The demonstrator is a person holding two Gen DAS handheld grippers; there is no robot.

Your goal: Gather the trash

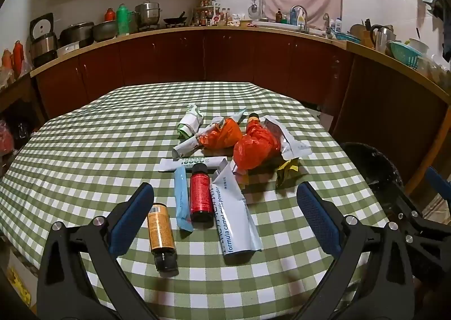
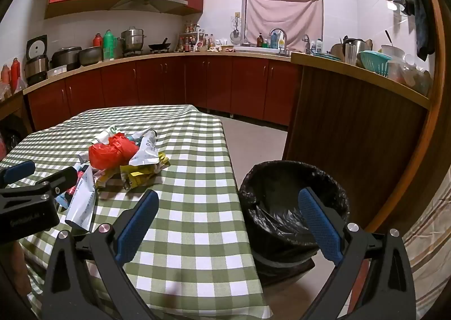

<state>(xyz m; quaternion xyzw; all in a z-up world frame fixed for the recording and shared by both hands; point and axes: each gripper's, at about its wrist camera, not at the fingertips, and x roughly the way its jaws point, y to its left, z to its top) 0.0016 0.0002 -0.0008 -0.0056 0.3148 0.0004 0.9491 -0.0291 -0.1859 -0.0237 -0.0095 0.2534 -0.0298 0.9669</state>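
Observation:
Trash lies piled on the green checked tablecloth (image 1: pixel 84 151): an orange bottle (image 1: pixel 161 232), a red bottle (image 1: pixel 200 196), a blue sachet (image 1: pixel 181 199), a white milk-powder pouch (image 1: pixel 235 215), orange plastic bags (image 1: pixel 253 148), a yellow wrapper (image 1: pixel 287 170) and white packets (image 1: pixel 191 122). My left gripper (image 1: pixel 225 193) is open and empty, just in front of the bottles. My right gripper (image 2: pixel 228 199) is open and empty, over the table's right edge next to the black-lined bin (image 2: pixel 293 207). The pile also shows in the right wrist view (image 2: pixel 118 156).
The bin (image 1: pixel 375 168) stands on the floor right of the table. A wooden counter end (image 2: pixel 352 111) rises behind it. Red kitchen cabinets (image 2: pixel 169 83) with pots and bottles run along the back wall. The left gripper's body (image 2: pixel 28 199) shows at the left.

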